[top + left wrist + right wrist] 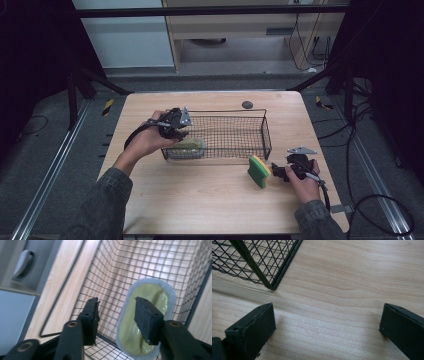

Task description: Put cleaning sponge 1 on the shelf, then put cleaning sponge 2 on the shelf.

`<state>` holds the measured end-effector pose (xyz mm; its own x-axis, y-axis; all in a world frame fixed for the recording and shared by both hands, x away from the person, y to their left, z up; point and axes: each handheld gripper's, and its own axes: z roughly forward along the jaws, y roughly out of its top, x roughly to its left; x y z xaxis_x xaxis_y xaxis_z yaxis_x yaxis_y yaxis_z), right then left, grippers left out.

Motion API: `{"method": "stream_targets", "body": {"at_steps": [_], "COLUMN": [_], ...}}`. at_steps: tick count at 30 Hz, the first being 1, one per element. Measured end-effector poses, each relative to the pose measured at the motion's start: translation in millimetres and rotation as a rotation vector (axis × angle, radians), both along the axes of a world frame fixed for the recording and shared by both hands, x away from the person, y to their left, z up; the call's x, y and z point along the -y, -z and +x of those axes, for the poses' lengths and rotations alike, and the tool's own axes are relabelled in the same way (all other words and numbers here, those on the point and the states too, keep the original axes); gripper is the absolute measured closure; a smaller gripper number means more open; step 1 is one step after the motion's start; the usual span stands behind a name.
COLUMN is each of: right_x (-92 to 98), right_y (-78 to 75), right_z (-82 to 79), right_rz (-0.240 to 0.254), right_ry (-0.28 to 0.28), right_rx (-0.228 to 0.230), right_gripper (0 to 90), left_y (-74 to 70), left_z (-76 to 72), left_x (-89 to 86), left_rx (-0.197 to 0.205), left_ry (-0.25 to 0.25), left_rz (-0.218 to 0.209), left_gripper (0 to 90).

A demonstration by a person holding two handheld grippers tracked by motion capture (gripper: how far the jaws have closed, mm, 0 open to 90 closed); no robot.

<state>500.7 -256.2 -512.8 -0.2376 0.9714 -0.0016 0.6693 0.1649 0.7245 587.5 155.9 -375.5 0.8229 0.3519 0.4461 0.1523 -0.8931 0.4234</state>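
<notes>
The left gripper [176, 131] hangs over the near-left corner of the wire basket [265, 131], tilted down into it, and its jaws stand parted with nothing pressed between them. Just below lies a pale yellow sponge with a grey felt rim [147, 320], flat on the basket's mesh floor. The left gripper view looks down along both jaws: one crosses in front of the sponge without touching it, the other hangs to its left over bare mesh. That reads as a drop-off — the sponge sits where it belongs and the jaws are slack so the hand can lift clear without dragging it back out. On the right side of the table [200, 200], a second sponge, green and yellow [259, 171], stands on edge outside the basket, near its near-right corner. The right gripper [281, 171] sits low just to the right of it, its jaws spread wide over bare wood and gripping nothing — in the right gripper view the wood grain and the basket's corner lie between and beyond them. It seems poised to take this sponge next; standing on edge gives the jaws two flat faces to close on.
</notes>
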Motion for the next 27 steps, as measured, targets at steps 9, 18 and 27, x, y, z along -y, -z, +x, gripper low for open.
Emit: {"method": "stream_targets", "body": {"at_steps": [9,18,27], "right_x": [-0.1,0.2,2.0], "right_y": [-0.1,0.0,-1.9], "right_z": [-0.1,0.1,0.9], "right_rz": [0.002,-0.001,-0.005], "right_ry": [0.001,0.000,-0.004], "right_rx": [-0.003,0.000,-0.004], "right_gripper": [0.4,0.4,4.8], "left_y": [-3.4,5.3,35.3], "left_z": [-9.3,-33.2,-69.9], "left_x": [-16.7,-53.1,-87.4], "left_rx": [0.034,0.046,0.072], "left_ry": [-0.178,-0.354,-0.449], "left_rz": [-0.138,-0.334,-0.445], "left_gripper": [22.4,8.3,3.4]}}
